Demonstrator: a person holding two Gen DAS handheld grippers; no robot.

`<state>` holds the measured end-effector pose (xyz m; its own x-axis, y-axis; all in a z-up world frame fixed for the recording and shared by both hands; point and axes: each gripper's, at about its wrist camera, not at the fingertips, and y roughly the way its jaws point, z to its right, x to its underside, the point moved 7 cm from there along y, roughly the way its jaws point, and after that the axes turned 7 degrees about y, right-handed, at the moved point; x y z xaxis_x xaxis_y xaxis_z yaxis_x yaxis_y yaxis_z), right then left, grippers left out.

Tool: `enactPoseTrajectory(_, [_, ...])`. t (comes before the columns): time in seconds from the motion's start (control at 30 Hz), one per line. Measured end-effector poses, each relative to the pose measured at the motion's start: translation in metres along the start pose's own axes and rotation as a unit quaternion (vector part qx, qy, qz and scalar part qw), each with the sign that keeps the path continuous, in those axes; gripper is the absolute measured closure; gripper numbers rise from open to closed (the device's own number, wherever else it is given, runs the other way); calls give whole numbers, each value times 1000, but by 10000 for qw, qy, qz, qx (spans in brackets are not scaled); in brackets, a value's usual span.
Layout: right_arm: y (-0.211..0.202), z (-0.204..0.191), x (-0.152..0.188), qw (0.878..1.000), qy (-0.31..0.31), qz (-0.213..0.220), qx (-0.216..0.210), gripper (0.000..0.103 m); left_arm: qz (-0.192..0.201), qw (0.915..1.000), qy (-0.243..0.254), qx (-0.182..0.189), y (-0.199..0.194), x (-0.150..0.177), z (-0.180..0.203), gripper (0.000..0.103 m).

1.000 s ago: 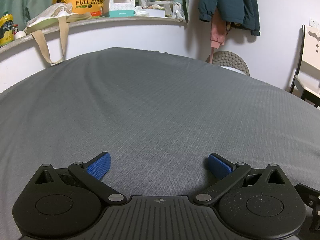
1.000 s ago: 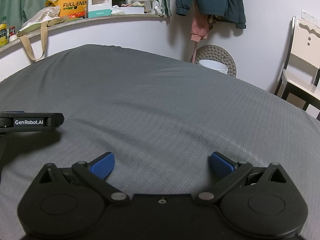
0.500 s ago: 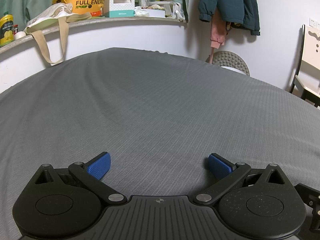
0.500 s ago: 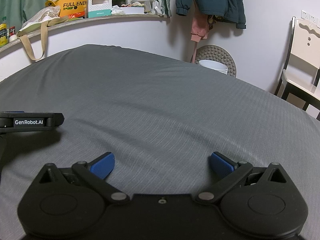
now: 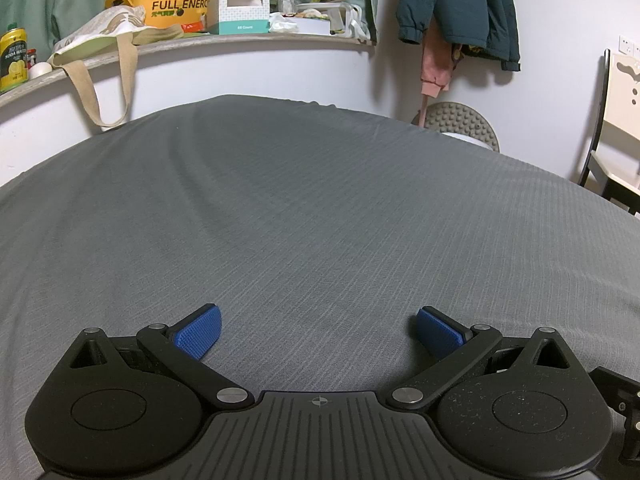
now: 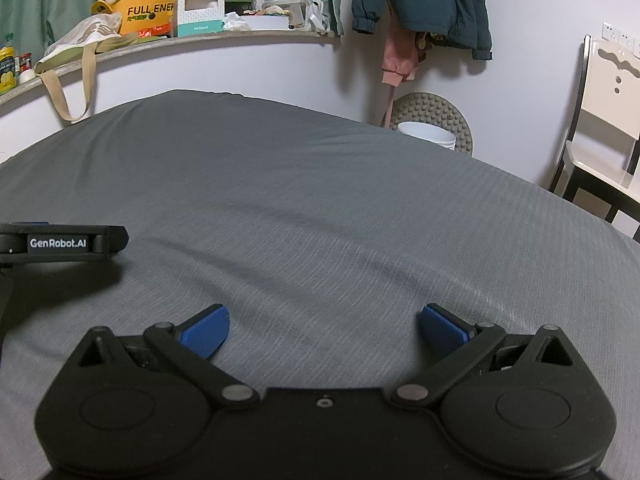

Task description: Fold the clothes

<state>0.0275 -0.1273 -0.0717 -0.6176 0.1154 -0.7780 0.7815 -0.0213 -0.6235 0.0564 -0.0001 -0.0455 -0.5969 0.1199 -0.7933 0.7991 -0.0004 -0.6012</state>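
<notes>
A grey ribbed bed sheet (image 5: pixel 320 208) fills both wrist views, and no garment lies on it in either view. My left gripper (image 5: pixel 319 334) hovers low over the sheet, wide open, blue pads (image 5: pixel 198 336) apart and nothing between them. My right gripper (image 6: pixel 325 334) stands open the same way over the grey sheet (image 6: pixel 320 208). In the right wrist view the black body of the left gripper (image 6: pixel 64 242), marked GenRobot.AI, juts in at the left edge.
A curved shelf (image 5: pixel 240 40) along the wall carries a yellow box (image 5: pixel 176 6), a tissue box (image 5: pixel 244 10) and a canvas tote bag (image 5: pixel 100 40) that hangs down. A teal jacket (image 5: pixel 456 4) hangs on the wall. A white chair (image 6: pixel 604 120) and white bucket (image 6: pixel 428 134) stand beyond the bed's right edge.
</notes>
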Motion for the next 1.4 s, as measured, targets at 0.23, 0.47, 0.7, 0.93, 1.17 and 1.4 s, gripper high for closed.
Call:
enactPoseTrajectory(0.23, [0, 0, -2, 10000, 9, -23, -8, 0, -35, 10000, 22, -24, -1, -2, 3, 0])
enactPoseTrajectory(0.47, [0, -1, -1, 10000, -3, -27, 5, 0, 14, 10000, -10, 1, -1, 2, 2, 0])
enactPoseTrajectory(0.7, [-1, 1, -2, 10000, 19, -58, -12, 0, -24, 10000, 2, -11, -2, -2, 3, 0])
enactPoseTrajectory(0.93, [-1, 3, -1, 10000, 14, -57, -6, 0, -17, 10000, -1, -5, -1, -2, 2, 0])
enactPoseTrajectory(1.17, [-2, 3, -4, 10000, 12, -66, -8, 0, -11, 10000, 6, -11, -1, -1, 3, 0])
enactPoseTrajectory(1.4, [-4, 0, -19, 9999, 8, -107, -5, 0, -9, 10000, 0, -7, -2, -2, 2, 0])
